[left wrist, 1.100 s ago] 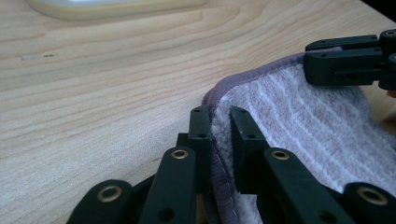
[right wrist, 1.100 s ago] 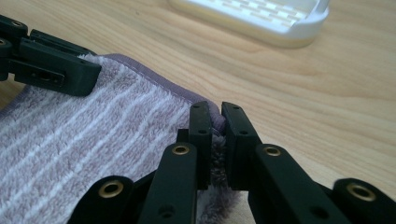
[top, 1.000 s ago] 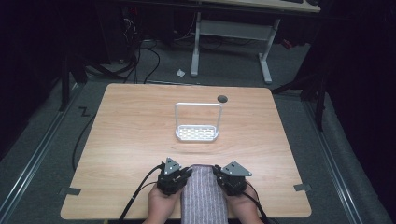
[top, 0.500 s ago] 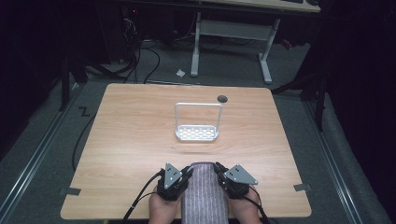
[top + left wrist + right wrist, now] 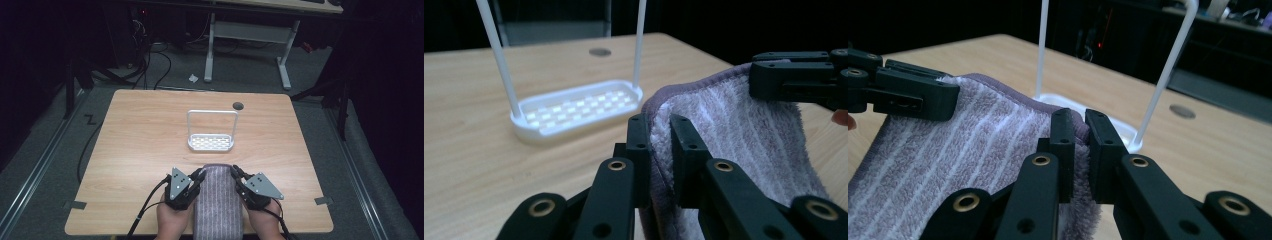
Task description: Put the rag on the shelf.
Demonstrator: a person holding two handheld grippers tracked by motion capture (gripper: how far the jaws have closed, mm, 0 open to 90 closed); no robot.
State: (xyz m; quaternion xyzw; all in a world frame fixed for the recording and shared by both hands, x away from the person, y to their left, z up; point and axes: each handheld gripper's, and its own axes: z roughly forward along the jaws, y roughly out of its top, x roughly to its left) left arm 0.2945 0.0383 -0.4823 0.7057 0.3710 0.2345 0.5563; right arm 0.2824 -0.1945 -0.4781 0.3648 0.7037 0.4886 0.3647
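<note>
A purple striped towel [image 5: 217,200] hangs between both grippers near the table's front edge, its lower end running off the bottom of the high view. My left gripper [image 5: 199,175] is shut on the towel's upper left corner [image 5: 659,135]; the jaws pinch the hem. My right gripper [image 5: 235,173] is shut on the upper right corner [image 5: 1079,131] the same way. A white wire rack [image 5: 211,131] with a perforated base and a tall hoop stands at the table's middle, just beyond the towel. In the left gripper view the rack [image 5: 574,110] is ahead, left of the towel.
The wooden table [image 5: 135,145] has a round dark grommet hole [image 5: 238,105] behind the rack. Cables trail from the grippers over the front edge. A second desk frame [image 5: 250,35] and floor cables lie beyond the table.
Both grippers have moved a little toward the front edge with the towel, and the towel's top edge is farther from the rack than a second ago.
</note>
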